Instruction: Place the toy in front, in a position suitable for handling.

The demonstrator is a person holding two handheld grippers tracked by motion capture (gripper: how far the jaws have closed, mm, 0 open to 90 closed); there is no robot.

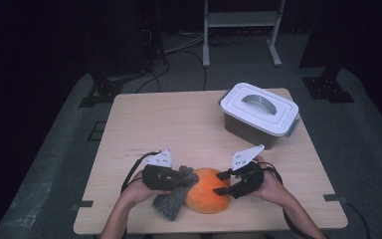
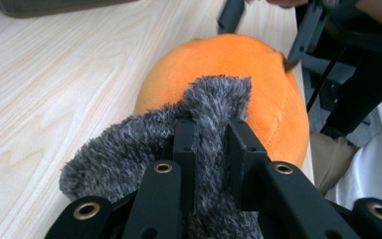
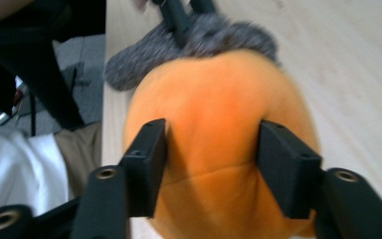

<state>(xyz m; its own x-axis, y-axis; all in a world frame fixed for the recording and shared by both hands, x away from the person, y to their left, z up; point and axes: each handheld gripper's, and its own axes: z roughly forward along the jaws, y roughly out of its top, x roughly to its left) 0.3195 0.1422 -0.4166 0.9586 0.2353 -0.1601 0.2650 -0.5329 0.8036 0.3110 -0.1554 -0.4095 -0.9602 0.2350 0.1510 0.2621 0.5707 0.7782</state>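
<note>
From above, one orange plush point(image 1: 208, 190) lay near the worktop's point(image 1: 169, 124) front edge, at about six o'clock from the centre, with one grey furry piece point(image 1: 171, 201) touching its left side and reaching almost to that edge. One lidded white box point(image 1: 259, 114) stood at about two o'clock, well apart from the plush and close to the right rear corner.

The high view alone showed the box, the floor around the worktop and the bare wood at the rear left, which left open room there. The left gripper view alone showed how the grey fur was pinched: the left claw point(image 2: 212, 142) was clenched on a fold of the grey furry piece point(image 2: 149, 149), the fur bulging out on both sides of the black jaws, with the orange plush point(image 2: 238, 69) just beyond it at twelve o'clock. The right gripper view alone showed the right claw point(image 3: 211, 149) straddling the orange plush point(image 3: 214, 114), one jaw on each flank and both pressing into the fabric, so it grasped the plush; the grey furry piece point(image 3: 219, 35) sat on the far side, at twelve o'clock. The picture there was slightly blurred.

Two claws point(image 1: 181, 178) point(image 1: 224, 182), two hands, one plush, one grey piece, one box.
</note>
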